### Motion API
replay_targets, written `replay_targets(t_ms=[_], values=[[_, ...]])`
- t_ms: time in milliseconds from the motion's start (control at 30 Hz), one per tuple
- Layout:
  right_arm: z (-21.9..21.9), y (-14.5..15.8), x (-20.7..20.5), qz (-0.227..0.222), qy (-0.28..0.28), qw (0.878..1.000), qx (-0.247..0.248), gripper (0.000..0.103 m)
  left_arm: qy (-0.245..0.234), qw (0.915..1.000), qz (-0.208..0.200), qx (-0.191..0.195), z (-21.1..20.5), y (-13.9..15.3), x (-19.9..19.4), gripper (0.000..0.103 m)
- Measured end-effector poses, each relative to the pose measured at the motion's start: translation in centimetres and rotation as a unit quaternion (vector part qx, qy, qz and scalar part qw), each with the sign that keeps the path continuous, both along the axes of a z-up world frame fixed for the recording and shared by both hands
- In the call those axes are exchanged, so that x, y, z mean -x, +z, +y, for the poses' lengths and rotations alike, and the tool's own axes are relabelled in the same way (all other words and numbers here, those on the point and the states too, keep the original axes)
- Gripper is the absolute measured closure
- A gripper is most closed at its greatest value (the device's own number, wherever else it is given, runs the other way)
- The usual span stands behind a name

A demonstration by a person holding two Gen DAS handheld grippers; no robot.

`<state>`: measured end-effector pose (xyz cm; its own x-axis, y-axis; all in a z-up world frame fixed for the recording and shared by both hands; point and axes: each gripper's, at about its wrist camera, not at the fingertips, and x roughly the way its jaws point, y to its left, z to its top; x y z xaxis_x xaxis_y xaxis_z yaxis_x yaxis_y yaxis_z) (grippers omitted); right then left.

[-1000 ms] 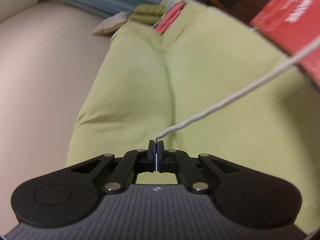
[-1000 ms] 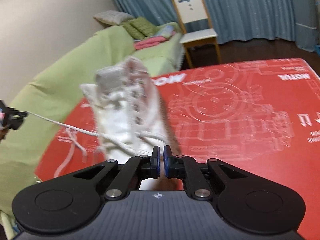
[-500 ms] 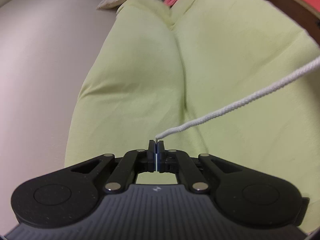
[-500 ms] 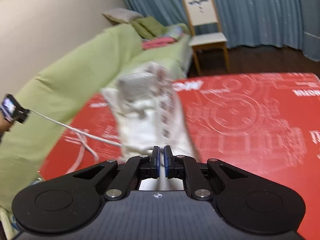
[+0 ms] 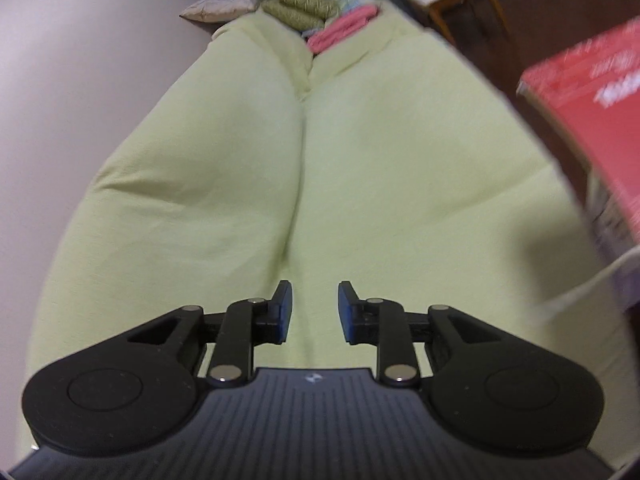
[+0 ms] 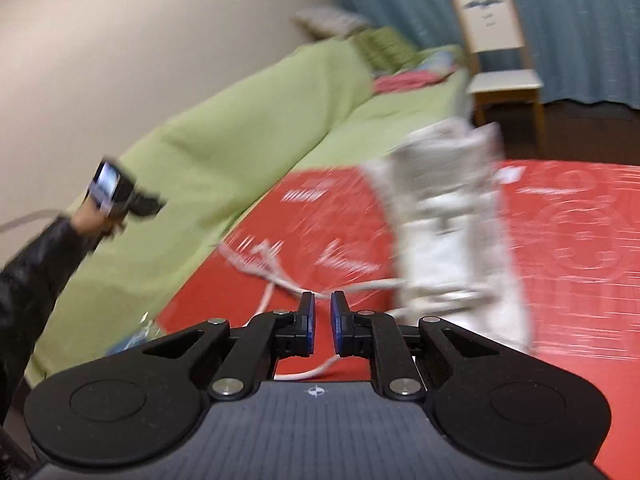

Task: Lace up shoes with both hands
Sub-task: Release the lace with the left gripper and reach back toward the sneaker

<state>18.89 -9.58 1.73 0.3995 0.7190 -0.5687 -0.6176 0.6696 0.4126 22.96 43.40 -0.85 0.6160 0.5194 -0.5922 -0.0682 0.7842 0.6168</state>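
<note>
Right of centre in your right wrist view, the blurred white lace-up shoe (image 6: 448, 232) stands on the red printed box (image 6: 580, 280), and with your left gripper (image 5: 314, 307) gaping empty and right gripper (image 6: 322, 320) narrowly parted, its loose white cord lace (image 6: 276, 276) could slip out of the eyelets.

Each hand carries matte black plastic left tongs (image 5: 313, 310) and right tongs (image 6: 322, 326) of the same build: two round-lobed side plates, angled link bars pinned with silver round-headed screws, and a ribbed dark grey housing marked with a small white emblem. Blue pads (image 6: 308, 326) line the inner finger faces. In the right wrist view, the person's left arm wears a shiny black sleeve (image 6: 36, 264), perhaps leather, with bare skin at the wrist.
</note>
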Motion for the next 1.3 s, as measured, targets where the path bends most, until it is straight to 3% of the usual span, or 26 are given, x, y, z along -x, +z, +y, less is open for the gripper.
replay_targets(t_ms=[100,200,333,533,733,867,1067,1300], values=[[4.5,-1.0,-0.6,-0.007,0.038,0.999,0.035,0.088,-0.040,0.9977,-0.023,0.049,-2.3,1.0,1.5,0.080],[8.4,-2.6,-1.2,0.004,0.070,0.995,0.075,0.088,-0.098,0.9900,-0.036,0.095,-5.6,1.3,3.2,0.080],[11.2,-4.6,-2.4,-0.005,0.049,0.992,0.117,0.088,-0.160,0.9784,-0.039,0.125,-10.0,0.9,5.0,0.080],[13.5,-6.0,-2.8,-0.032,0.050,0.987,0.149,0.088,-0.246,0.9581,-0.031,0.144,-16.8,-0.5,7.6,0.080],[13.8,-6.6,-2.5,-0.072,0.056,0.980,0.176,0.103,-0.334,0.9345,-0.013,0.123,-22.8,-1.7,9.6,0.080],[12.2,-5.6,-2.2,-0.066,0.066,0.983,0.161,0.103,-0.399,0.9095,0.005,0.116,-26.3,-1.7,11.3,0.080],[8.5,-3.4,-0.9,-0.035,0.104,0.985,0.133,0.103,-0.494,0.8634,0.028,0.100,-31.1,-2.9,13.1,0.080],[4.4,-1.0,0.6,-0.010,0.159,0.981,0.110,0.103,-0.596,0.7989,0.029,0.075,-36.1,-3.4,15.1,0.080]])
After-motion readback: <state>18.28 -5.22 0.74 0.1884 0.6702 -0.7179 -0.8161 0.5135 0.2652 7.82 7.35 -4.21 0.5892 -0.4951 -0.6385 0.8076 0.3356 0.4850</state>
